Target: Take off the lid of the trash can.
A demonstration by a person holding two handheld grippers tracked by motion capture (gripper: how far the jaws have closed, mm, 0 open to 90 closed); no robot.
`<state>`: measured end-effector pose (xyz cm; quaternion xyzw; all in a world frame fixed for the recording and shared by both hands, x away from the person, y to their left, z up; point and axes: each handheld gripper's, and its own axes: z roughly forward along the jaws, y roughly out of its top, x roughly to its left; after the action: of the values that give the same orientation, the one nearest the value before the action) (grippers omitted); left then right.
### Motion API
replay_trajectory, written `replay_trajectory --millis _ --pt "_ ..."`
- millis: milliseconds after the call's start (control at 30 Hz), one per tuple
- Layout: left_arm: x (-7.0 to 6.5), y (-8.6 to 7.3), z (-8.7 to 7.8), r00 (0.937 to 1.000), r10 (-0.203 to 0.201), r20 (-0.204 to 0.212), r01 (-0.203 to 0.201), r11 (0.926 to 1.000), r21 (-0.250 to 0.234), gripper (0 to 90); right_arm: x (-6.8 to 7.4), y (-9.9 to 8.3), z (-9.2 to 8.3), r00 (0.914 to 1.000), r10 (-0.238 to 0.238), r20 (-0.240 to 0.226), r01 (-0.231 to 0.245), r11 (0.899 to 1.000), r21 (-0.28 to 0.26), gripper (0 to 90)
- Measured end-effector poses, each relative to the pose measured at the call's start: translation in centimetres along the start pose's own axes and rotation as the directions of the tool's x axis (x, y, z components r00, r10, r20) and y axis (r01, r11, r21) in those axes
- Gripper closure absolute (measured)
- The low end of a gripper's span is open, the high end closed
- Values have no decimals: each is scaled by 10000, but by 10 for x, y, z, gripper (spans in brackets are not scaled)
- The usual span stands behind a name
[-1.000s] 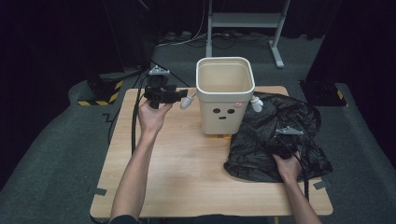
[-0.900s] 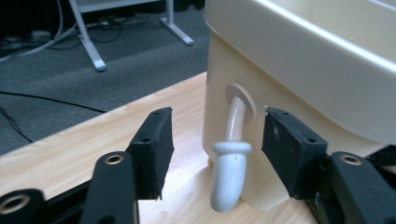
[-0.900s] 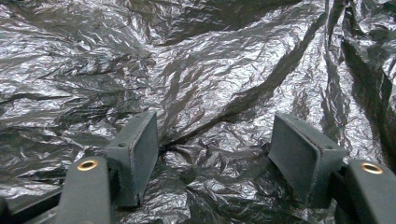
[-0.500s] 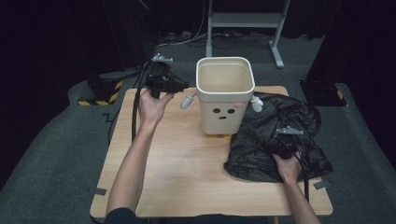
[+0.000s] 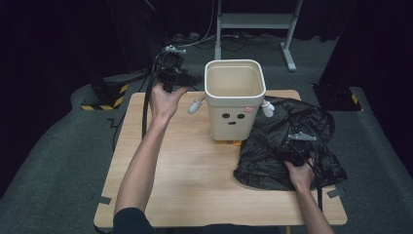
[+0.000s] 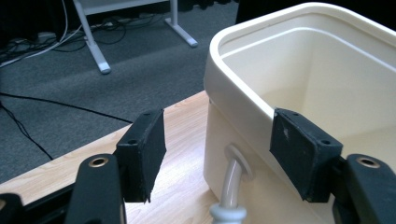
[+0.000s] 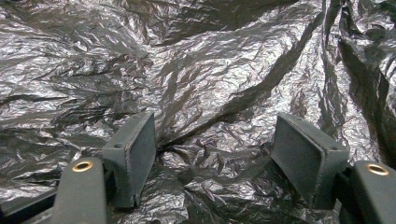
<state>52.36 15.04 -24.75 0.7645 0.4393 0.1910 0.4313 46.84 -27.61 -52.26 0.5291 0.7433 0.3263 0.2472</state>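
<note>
Bag [image 5: 287, 146] of thin black plastic, crumpled on the table's [image 5: 185, 170] right side beside the bin [image 5: 235, 97]. Likely light, limp, slippery; best pinched at a raised fold or the rim. Right gripper [image 7: 212, 154] spread wide over the crinkled film, nothing pinched. Left gripper [image 6: 217, 154] jaws just opening, now wide, empty, raised beside the bin's rim and side handle [image 6: 229, 186]. Bin rigid, probably light. No readable writing; just a drawn face [image 5: 234, 118] on the bin's front.

floor: grey carpet [image 5: 58, 161] | back: metal stand [image 5: 255, 22] | room: dark
</note>
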Motion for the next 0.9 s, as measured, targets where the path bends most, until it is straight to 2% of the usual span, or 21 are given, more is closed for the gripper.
replay_trajectory --millis 100,233,567,900 --pt "2 3 3 9997 -165 182 166 9998 -60 361 0 0 0 10000 -1 -3 1 10000 3 299" --pt "3 6 11 9999 -135 -13 135 9998 133 351 0 0 0 10000 -15 -8 15 10000 -1 300" --pt "6 13 14 9997 -135 -207 132 9998 -120 326 0 0 0 10000 -6 -11 6 10000 1 300" --pt "7 18 19 9994 -122 -311 117 9998 -175 375 0 0 0 10000 4 -31 -4 10000 -19 303"
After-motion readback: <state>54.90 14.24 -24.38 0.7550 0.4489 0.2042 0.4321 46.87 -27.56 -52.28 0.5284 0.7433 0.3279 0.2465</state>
